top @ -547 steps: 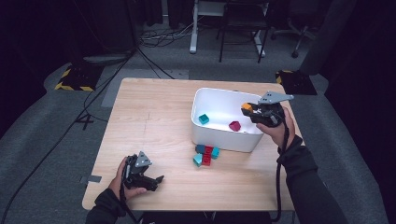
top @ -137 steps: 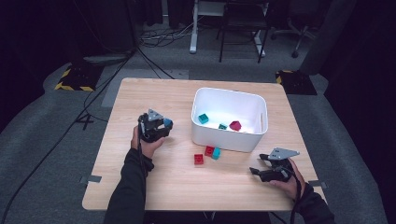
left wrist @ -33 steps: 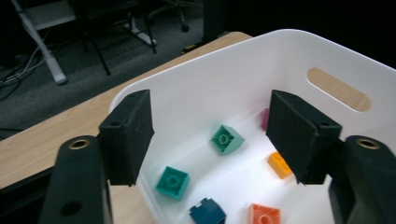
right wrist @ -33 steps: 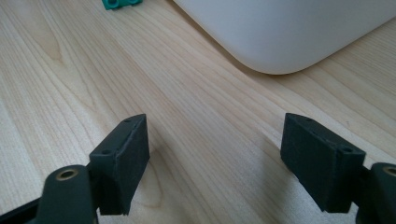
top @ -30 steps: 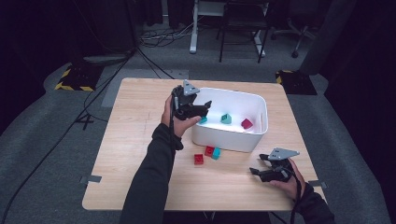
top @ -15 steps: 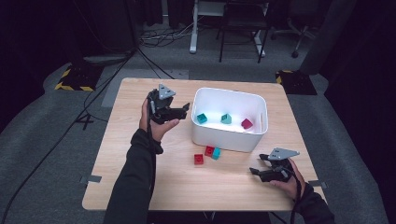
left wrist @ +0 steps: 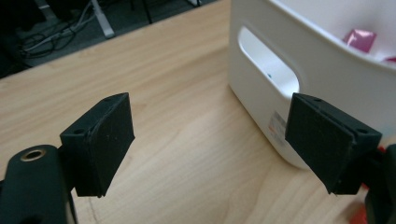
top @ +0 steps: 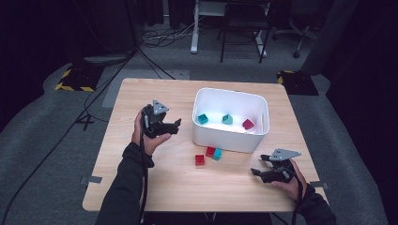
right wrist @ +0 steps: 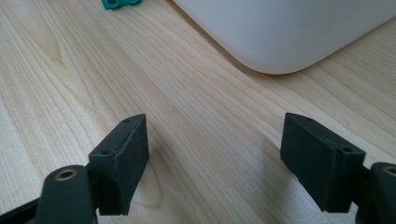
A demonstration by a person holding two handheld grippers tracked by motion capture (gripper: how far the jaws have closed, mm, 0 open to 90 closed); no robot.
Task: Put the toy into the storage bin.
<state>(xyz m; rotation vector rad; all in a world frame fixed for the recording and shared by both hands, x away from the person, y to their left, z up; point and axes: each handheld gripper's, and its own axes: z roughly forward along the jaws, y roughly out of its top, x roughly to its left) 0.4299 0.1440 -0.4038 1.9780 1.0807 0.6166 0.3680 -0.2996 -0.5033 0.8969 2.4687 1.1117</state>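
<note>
A white bin [top: 230,93] holds two teal blocks [top: 202,119] and a magenta block [top: 248,124]. In front of the bin lie two red blocks [top: 210,151] and a teal block [top: 217,154]. My left gripper [top: 176,125] hovers over the table left of the bin. Its jaws have just been opening, with nothing between them. In the left gripper view the left gripper [left wrist: 210,140] faces the bin's handle wall [left wrist: 327,70], and the magenta block [left wrist: 358,39] shows inside. My right gripper [top: 257,166] rests open and empty near the front right; the right gripper [right wrist: 215,158] faces the bin [right wrist: 289,32].
The wooden table [top: 155,93] has bare room at its left and front. A cable trails from each gripper off the front edge. Beyond the table are a dark floor, cables and chair legs. A teal block [right wrist: 119,3] lies far off in the right gripper view.
The left hand has drawn back from over the bin's left rim, moving left and down to the table beside the bin. The right hand has stayed put.
</note>
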